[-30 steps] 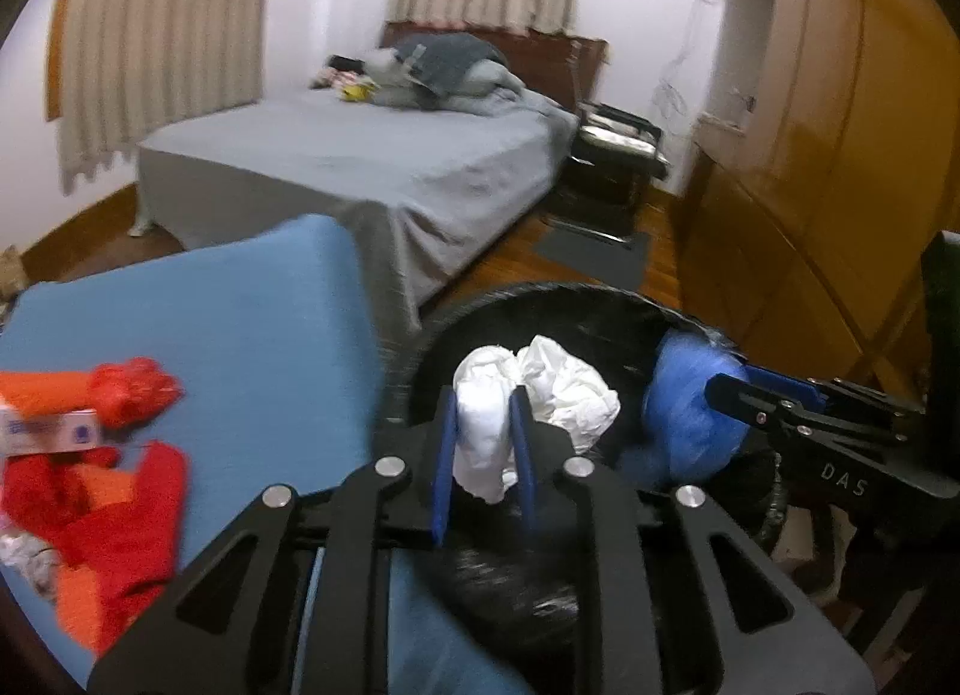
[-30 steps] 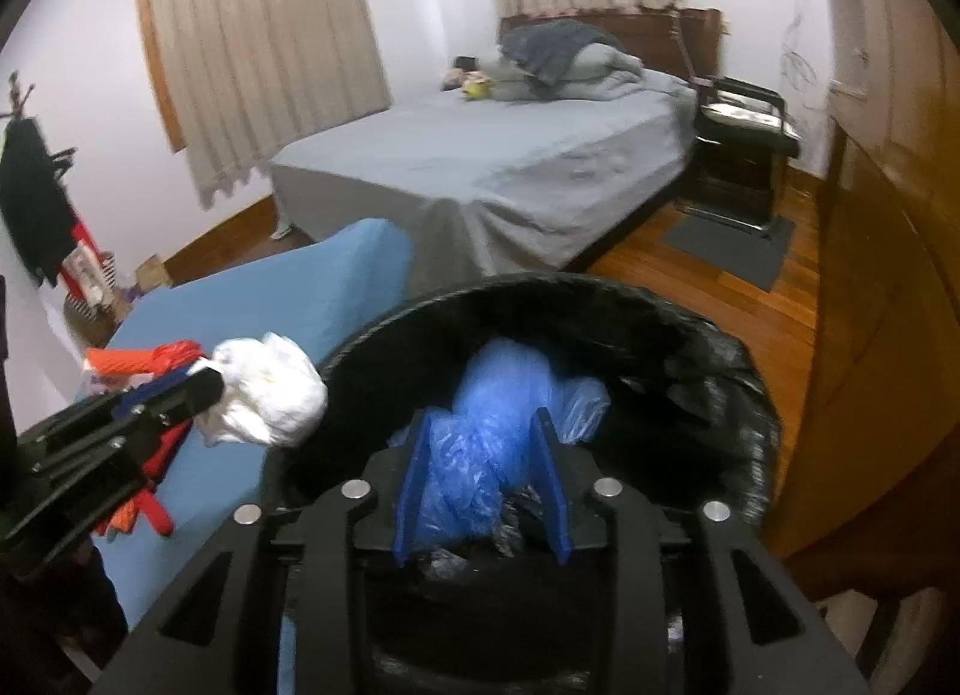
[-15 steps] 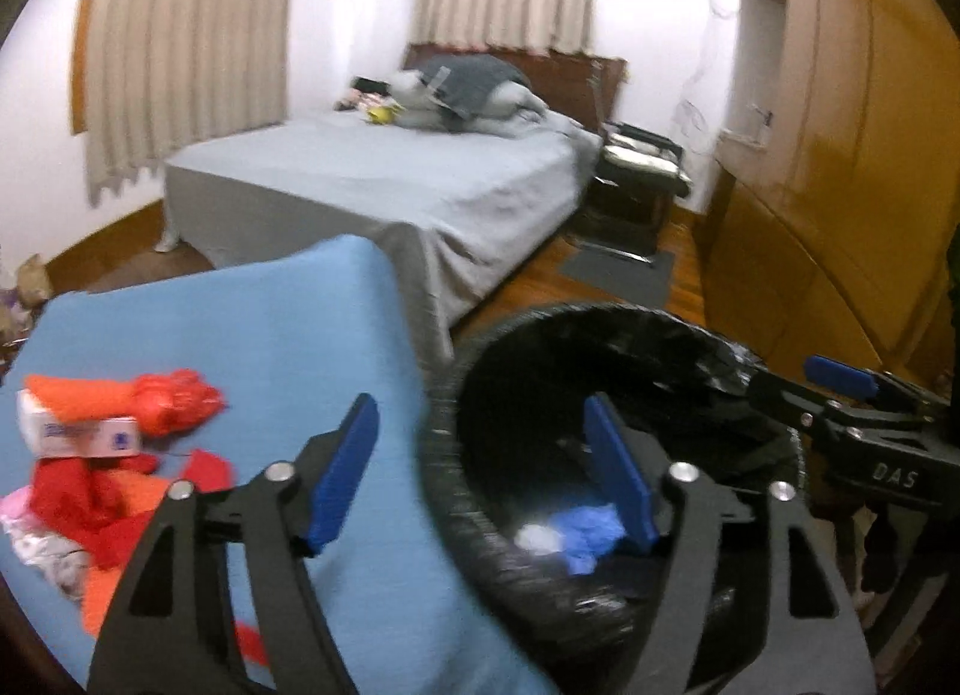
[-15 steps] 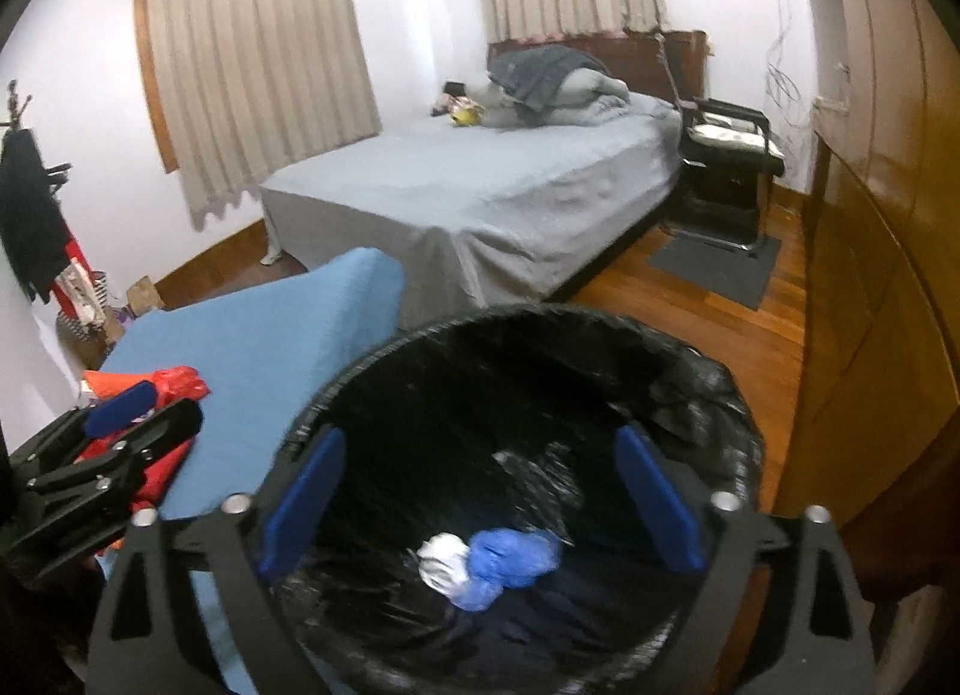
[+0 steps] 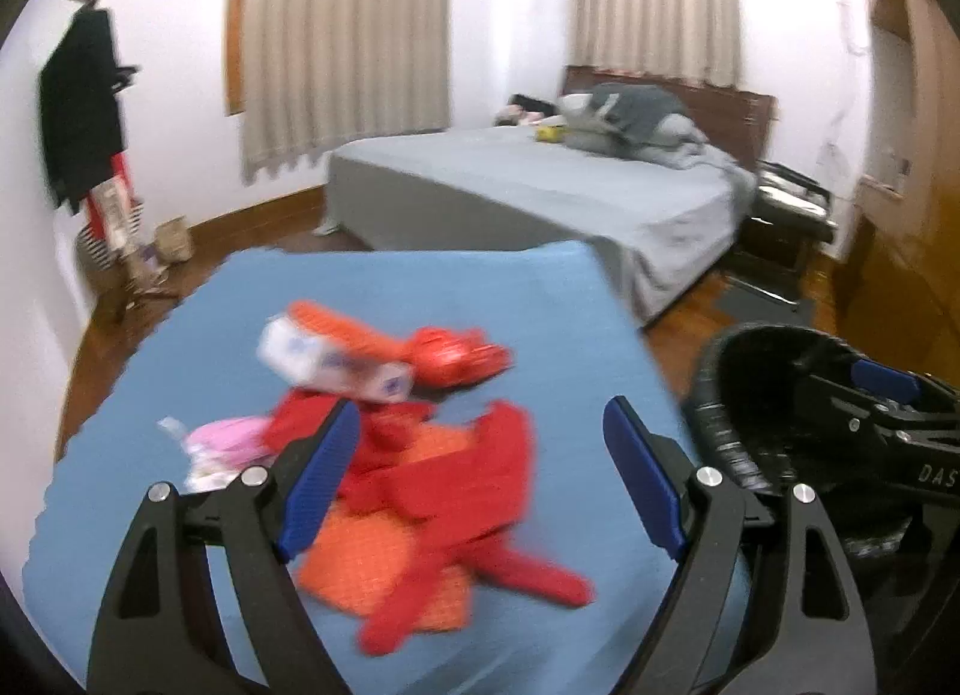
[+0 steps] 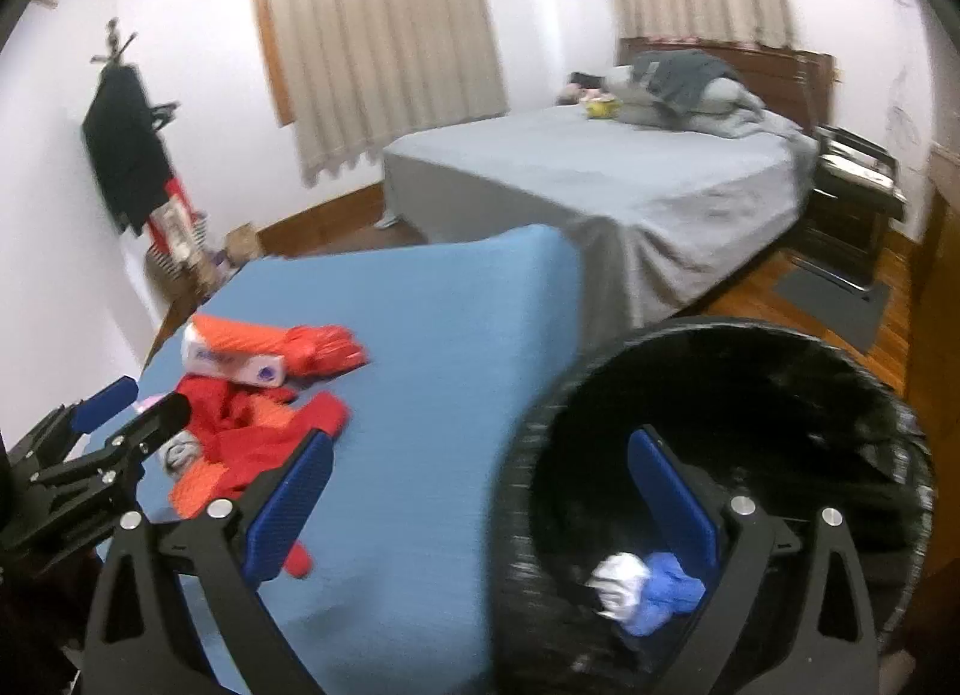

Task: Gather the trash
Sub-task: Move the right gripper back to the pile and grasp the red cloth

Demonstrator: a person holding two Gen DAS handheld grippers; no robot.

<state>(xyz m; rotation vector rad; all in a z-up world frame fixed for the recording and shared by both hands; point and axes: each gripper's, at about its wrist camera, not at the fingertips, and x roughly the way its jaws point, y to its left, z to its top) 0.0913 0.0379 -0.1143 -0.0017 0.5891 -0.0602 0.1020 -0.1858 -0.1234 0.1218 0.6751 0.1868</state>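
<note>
A heap of red and orange wrappers (image 5: pixel 420 485) lies on the blue table (image 5: pixel 540 299), with a white box (image 5: pixel 336 362) and a pink wrapper (image 5: pixel 222 437) beside it. My left gripper (image 5: pixel 480 455) hovers over that heap, its jaws still opening with nothing between them. The black-lined bin (image 6: pixel 540 455) stands at the table's right edge. A white wad (image 6: pixel 618 575) and a blue wad (image 6: pixel 666 587) lie on its bottom. My right gripper (image 6: pixel 480 455) straddles the bin's rim, open wide and empty. The left gripper (image 6: pixel 120 413) also shows at the left of the right wrist view.
A grey bed (image 5: pixel 540 185) with bedding piled at its head stands behind the table. A coat stand (image 5: pixel 84 107) with dark clothes is at the left wall. A black seat (image 5: pixel 786 203) and a wooden wardrobe (image 5: pixel 924 155) are on the right, over wooden floor.
Both grippers opened and let the white and blue wads fall into the bin. Both then swung left, the left one from over the bin to over the red heap.
</note>
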